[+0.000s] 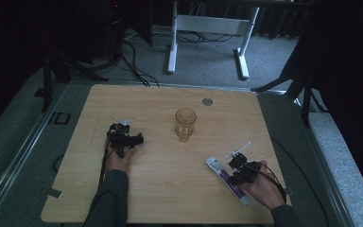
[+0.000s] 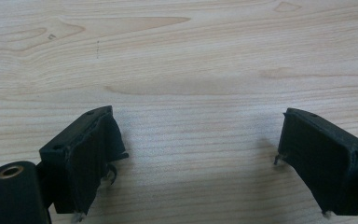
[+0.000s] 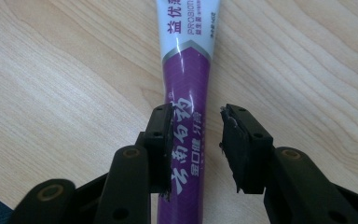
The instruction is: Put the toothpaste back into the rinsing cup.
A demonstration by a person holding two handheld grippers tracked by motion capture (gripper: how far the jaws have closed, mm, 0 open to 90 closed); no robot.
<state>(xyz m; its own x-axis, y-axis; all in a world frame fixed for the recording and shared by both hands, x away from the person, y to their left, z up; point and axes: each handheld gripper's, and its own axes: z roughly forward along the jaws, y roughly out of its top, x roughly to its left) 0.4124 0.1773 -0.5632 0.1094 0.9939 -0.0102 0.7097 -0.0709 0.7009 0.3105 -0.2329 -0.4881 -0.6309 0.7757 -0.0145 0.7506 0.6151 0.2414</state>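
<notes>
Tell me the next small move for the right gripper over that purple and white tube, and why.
Probably close the jaws a little more. The right gripper straddles the tube, which lies flat on the table; one pad sits against the tube's edge, while a gap still shows beside the other. The grip does not look firm enough to lift yet.

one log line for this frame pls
left gripper: open, over bare wooden table | right gripper: jaws straddle purple-and-white toothpaste tube lying flat, gap at one pad | amber drinking glass: upright, untouched
</notes>
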